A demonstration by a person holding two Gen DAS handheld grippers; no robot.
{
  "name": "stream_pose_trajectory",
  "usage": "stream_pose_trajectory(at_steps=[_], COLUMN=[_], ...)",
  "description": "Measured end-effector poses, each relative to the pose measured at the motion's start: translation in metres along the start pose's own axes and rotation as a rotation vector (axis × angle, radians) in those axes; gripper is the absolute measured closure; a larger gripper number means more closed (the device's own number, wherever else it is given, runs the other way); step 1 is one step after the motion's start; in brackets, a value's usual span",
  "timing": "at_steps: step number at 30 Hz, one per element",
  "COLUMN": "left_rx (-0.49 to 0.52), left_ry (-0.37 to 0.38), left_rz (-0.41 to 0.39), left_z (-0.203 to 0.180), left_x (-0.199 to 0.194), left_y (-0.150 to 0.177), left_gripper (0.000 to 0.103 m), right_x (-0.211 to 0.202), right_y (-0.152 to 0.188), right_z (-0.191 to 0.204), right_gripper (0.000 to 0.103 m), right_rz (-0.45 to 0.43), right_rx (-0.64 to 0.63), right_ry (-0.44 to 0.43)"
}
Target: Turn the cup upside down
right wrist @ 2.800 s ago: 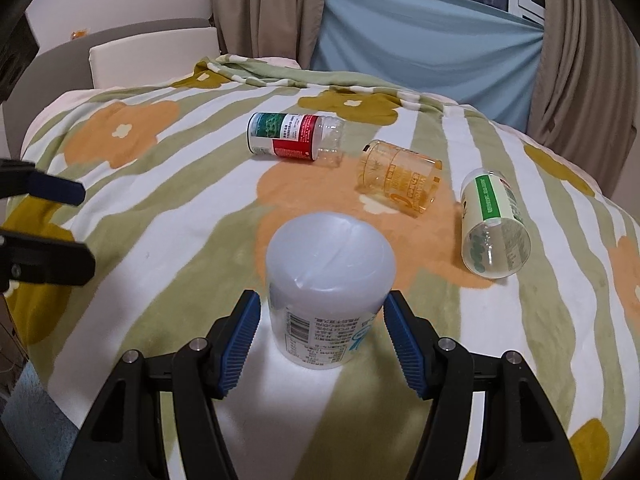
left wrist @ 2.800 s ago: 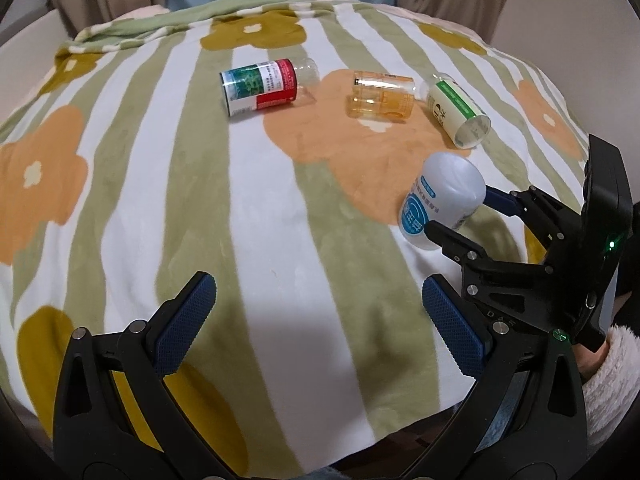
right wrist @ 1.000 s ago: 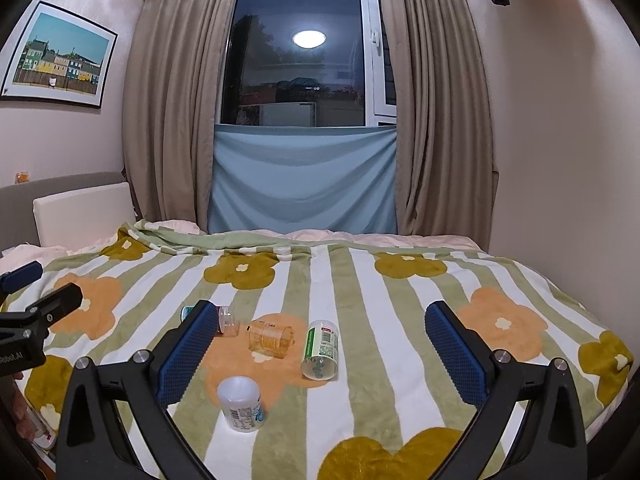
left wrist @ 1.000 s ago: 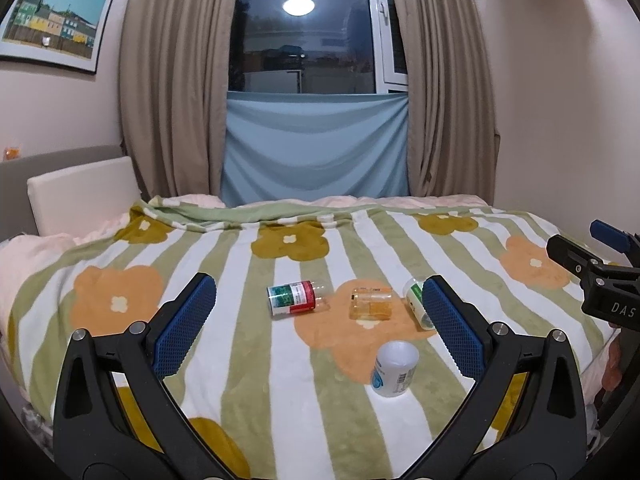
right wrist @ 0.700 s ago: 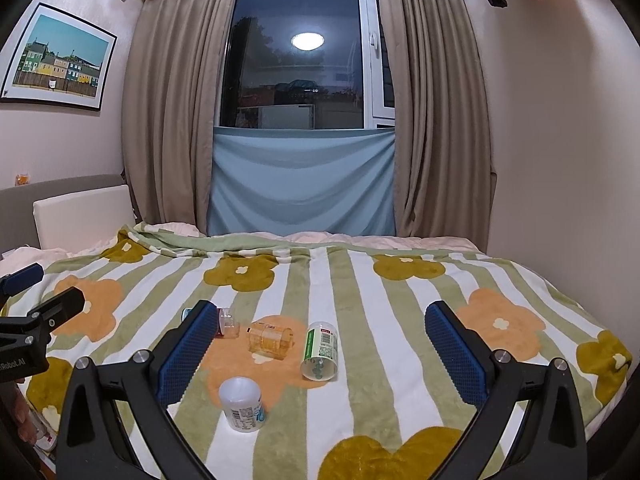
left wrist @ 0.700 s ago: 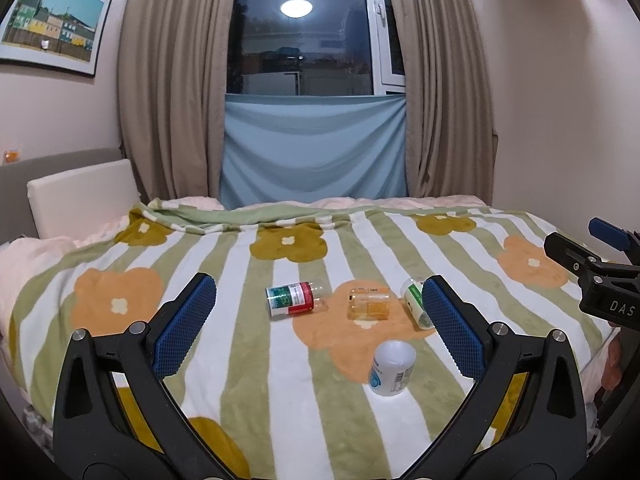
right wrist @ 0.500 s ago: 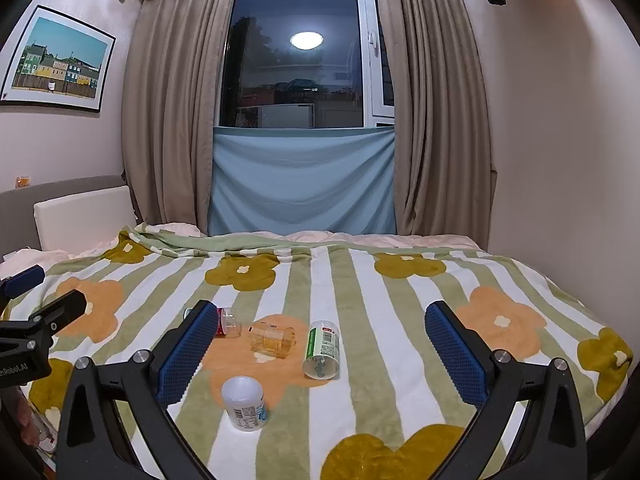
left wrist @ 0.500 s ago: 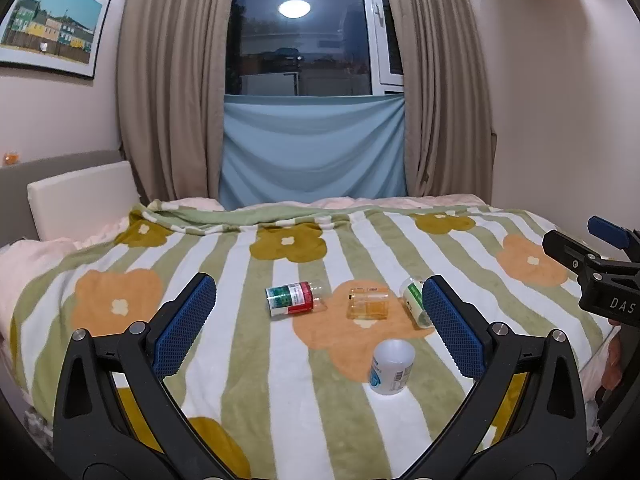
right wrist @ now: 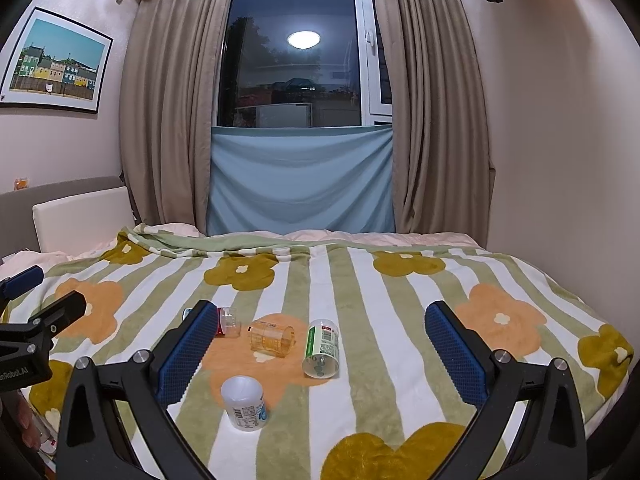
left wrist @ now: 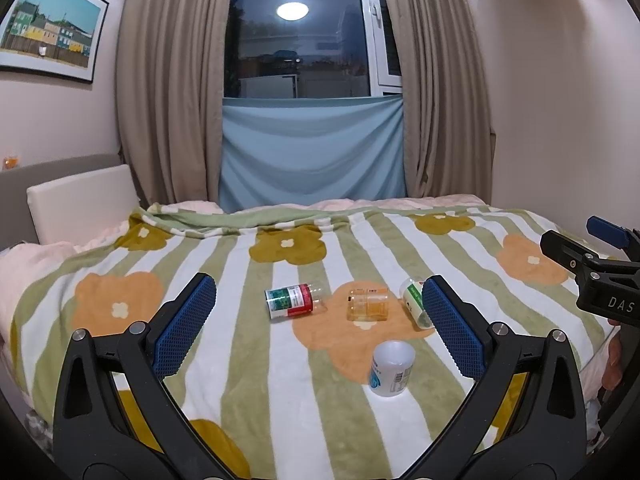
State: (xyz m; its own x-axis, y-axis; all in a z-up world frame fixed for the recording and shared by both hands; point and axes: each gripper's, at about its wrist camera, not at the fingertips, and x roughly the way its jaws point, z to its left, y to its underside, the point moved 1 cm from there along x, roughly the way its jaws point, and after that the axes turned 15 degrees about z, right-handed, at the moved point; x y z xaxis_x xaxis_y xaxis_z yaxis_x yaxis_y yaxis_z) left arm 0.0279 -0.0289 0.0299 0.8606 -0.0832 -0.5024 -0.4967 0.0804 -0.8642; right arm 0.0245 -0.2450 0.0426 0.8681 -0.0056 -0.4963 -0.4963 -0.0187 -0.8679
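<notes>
A white cup with a blue label (left wrist: 391,369) stands upside down on the flowered blanket (left wrist: 256,360); it also shows in the right wrist view (right wrist: 245,402). My left gripper (left wrist: 320,328) is open and empty, held back from the bed. My right gripper (right wrist: 320,354) is open and empty too, well back from the cup. Three other cups lie on their sides behind it: a red and green one (left wrist: 291,301), an amber one (left wrist: 368,304) and a green and white one (right wrist: 321,347).
The bed fills the lower half of both views, with a white pillow (left wrist: 80,200) at the far left. Curtains and a dark window (left wrist: 304,40) stand behind. A wall (right wrist: 560,160) runs along the right side of the bed.
Both grippers have let go and drawn far back from the bed since 2.8 s ago. Over the last second the views hardly shift. The white cup stays upside down.
</notes>
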Motion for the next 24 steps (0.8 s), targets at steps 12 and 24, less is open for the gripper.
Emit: stream_pose_trajectory(at_steps=[12,24], left_rx=[0.005,0.019], left_ry=[0.007,-0.001], left_rz=[-0.009,-0.029], left_z=[0.0019,0.0029], left_x=[0.0004,-0.0003], left_y=[-0.0060,-0.0057], left_gripper=[0.000,0.000], right_x=[-0.0005,-0.0018], right_y=[-0.0001,0.0008], right_z=[-0.0009,-0.0008], right_gripper=[0.000,0.000], right_rz=[0.001,0.004], right_rx=[0.002,0.002], right_ry=[0.000,0.006])
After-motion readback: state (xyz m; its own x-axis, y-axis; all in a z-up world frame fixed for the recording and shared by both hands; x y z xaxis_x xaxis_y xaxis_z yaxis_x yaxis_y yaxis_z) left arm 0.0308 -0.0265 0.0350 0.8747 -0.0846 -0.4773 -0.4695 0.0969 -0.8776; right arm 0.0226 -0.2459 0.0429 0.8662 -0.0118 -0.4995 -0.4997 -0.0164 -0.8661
